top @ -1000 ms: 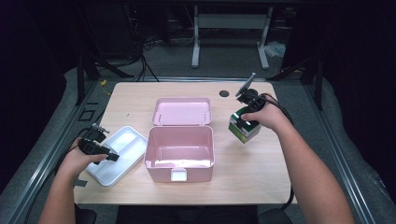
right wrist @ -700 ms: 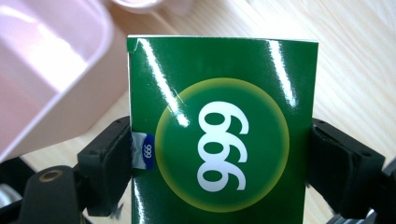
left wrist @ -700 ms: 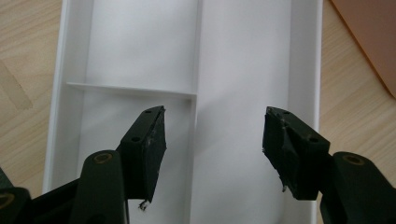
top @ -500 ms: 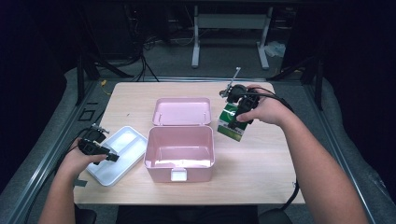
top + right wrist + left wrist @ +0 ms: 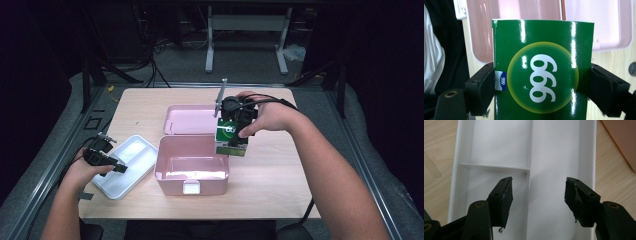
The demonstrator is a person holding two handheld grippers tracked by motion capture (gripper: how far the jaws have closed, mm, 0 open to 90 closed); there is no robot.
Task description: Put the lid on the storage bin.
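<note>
Both forearms are bare, with no sleeve in sight. Each hand carries a black gripper. The left gripper (image 5: pixel 102 159) is a compact black block with a small grey metal part at its 12 o'clock end. Its two black jaws are blocky, with flat, scuffed pads (image 5: pixel 505 200), a small round hole near each tip and a brass-coloured pivot screw lower down. The right gripper (image 5: pixel 234 131) is also black, with a grey rod sticking out toward 11 o'clock and a thin black cable trailing across the right hand (image 5: pixel 267 118).
</note>
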